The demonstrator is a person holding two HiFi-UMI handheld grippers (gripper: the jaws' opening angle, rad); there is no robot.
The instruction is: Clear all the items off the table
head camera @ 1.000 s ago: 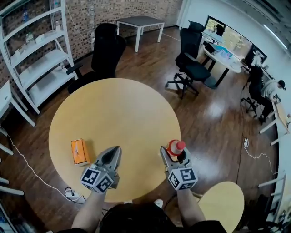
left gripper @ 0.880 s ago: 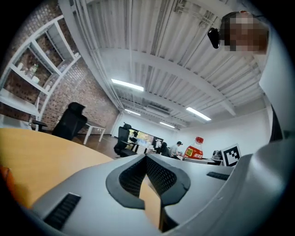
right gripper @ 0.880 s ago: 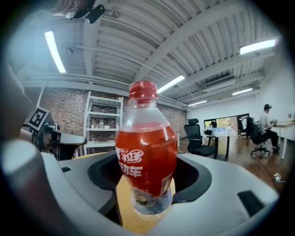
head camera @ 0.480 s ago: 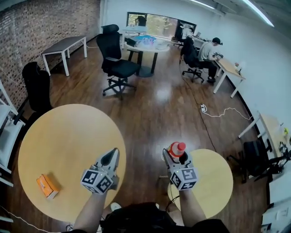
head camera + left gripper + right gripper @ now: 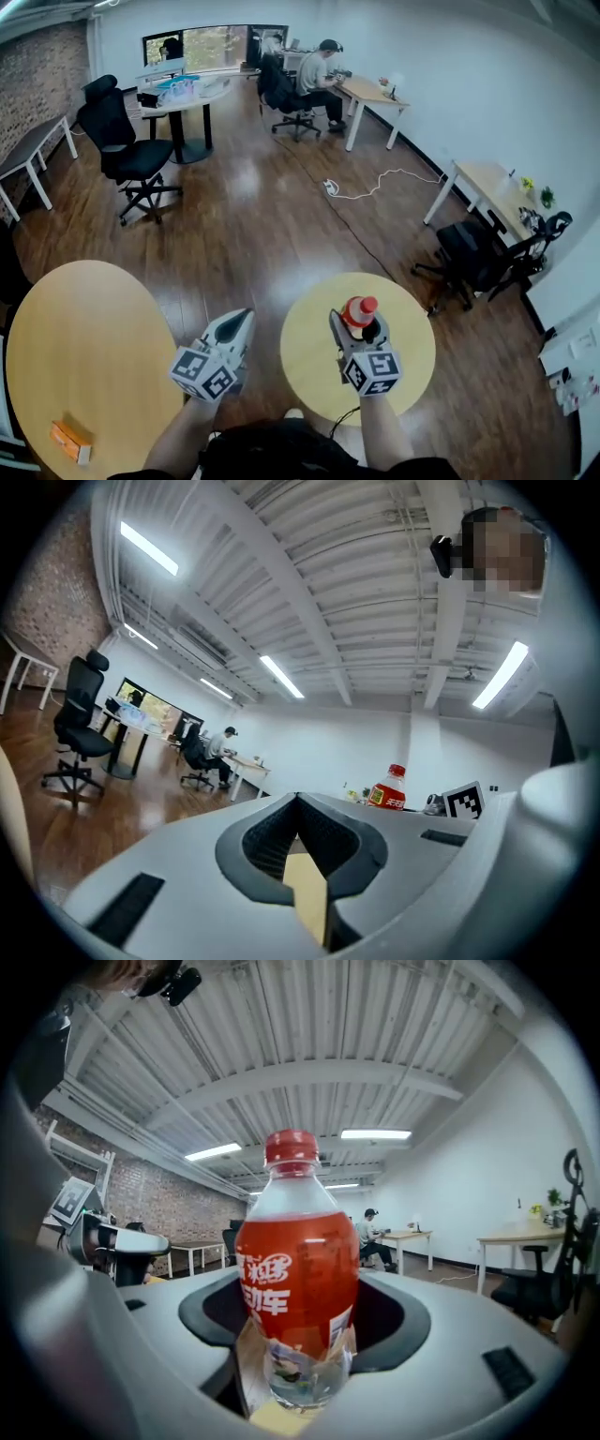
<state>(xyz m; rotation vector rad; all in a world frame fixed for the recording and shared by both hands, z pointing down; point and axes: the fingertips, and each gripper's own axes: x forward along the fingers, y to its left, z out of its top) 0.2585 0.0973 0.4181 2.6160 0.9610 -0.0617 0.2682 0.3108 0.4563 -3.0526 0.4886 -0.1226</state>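
Note:
My right gripper (image 5: 357, 323) is shut on a red drink bottle (image 5: 360, 312) with a red cap, held upright over the small round yellow table (image 5: 403, 323). The right gripper view shows the bottle (image 5: 298, 1269) standing between the jaws, which clamp its lower body. My left gripper (image 5: 234, 328) is shut with nothing in it, held over the floor between the two tables; in the left gripper view its jaws (image 5: 298, 803) meet. An orange box (image 5: 71, 442) lies on the large round yellow table (image 5: 84, 337) at the lower left.
Wooden floor runs ahead. A black office chair (image 5: 122, 150) and a round white table (image 5: 183, 98) stand at the back left. Another black chair (image 5: 478, 253) is close to the right of the small table. A person sits at a desk far back.
The view has swung right: the large table and orange box slid to the lower left, and the small round table now lies under the right gripper. Both grippers kept their hold and state.

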